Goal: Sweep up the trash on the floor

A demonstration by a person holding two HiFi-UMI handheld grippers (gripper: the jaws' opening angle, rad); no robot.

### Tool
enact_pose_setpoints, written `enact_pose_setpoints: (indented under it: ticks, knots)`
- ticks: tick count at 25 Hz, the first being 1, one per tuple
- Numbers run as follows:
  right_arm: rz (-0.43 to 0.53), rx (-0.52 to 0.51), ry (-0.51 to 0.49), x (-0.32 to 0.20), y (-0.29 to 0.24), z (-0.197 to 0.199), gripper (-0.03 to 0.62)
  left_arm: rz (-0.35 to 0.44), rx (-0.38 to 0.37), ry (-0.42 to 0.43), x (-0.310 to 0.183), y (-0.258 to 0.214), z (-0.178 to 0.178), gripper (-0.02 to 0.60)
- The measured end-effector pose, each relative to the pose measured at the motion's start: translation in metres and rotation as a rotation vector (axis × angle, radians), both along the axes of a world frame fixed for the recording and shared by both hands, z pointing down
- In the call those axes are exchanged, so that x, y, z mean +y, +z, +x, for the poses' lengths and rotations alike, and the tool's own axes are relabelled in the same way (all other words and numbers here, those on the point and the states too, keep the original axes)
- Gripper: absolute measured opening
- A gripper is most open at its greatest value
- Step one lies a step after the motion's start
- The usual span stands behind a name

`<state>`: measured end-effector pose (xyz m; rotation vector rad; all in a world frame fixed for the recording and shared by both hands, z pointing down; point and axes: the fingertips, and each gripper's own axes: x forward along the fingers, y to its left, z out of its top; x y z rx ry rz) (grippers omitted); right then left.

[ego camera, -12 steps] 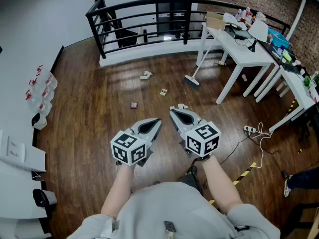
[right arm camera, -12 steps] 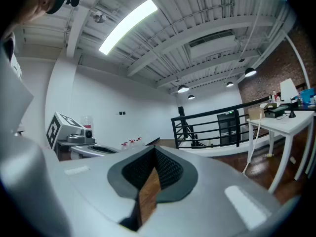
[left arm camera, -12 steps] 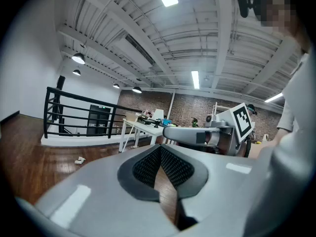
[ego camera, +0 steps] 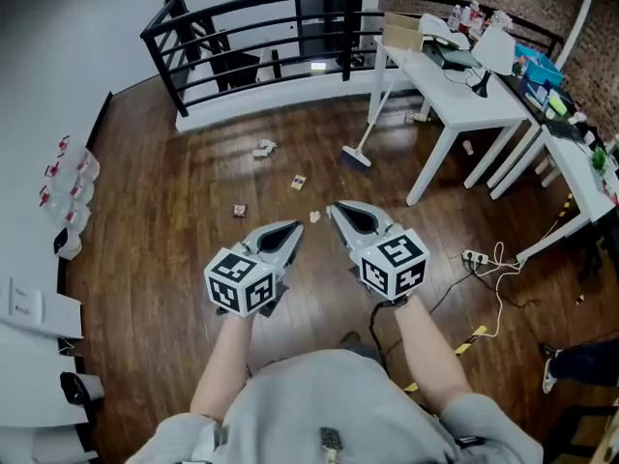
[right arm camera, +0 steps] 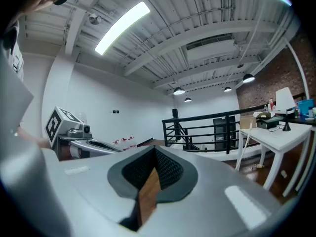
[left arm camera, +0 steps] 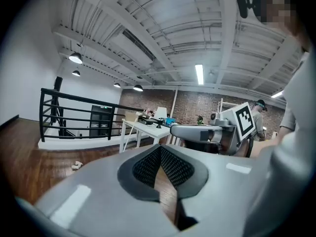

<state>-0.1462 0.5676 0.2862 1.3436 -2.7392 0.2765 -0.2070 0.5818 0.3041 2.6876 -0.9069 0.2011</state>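
1. The left hand-held gripper is held low in front of the person, its jaws pressed together with nothing between them.
2. The right hand-held gripper sits just beside it, tips near each other, jaws likewise closed and empty.
3. Both point forward and slightly down over the wooden floor.
4. The trash lies scattered on the floor ahead of the tips: a white crumpled scrap farthest off, near the black railing; a small tan scrap closer in; a dark scrap off to the left; and a pale scrap between the two tips in the head view.
5. A broom stands beyond the trash, its head on the floor and its handle leaning against the white surface at the right.
6. Neither hand-held gripper touches the broom or any scrap.
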Motion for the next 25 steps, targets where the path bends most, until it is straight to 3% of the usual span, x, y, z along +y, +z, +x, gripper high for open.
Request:
enact_pose_setpoints:
  ticks: [7,14,20,25]
  knots:
    - [-0.005,-0.026,0.034,-0.041,-0.005,0.104,0.000,-0.006,-0.004,-0.023,-0.047,-0.006,0.077,0.005]
    - [-0.022,-0.022,0.099,-0.091,0.009,0.175,0.000,-0.026,-0.008,0.023,-0.109,0.013,0.141,0.005]
    - [-0.039,0.030,0.155,-0.168,0.019,0.219,0.000,-0.043,0.039,0.083,-0.190,0.028,0.195,0.005]
    - [-0.051,0.055,0.181,-0.257,0.012,0.255,0.000,-0.033,0.022,0.094,-0.280,0.029,0.234,0.005]
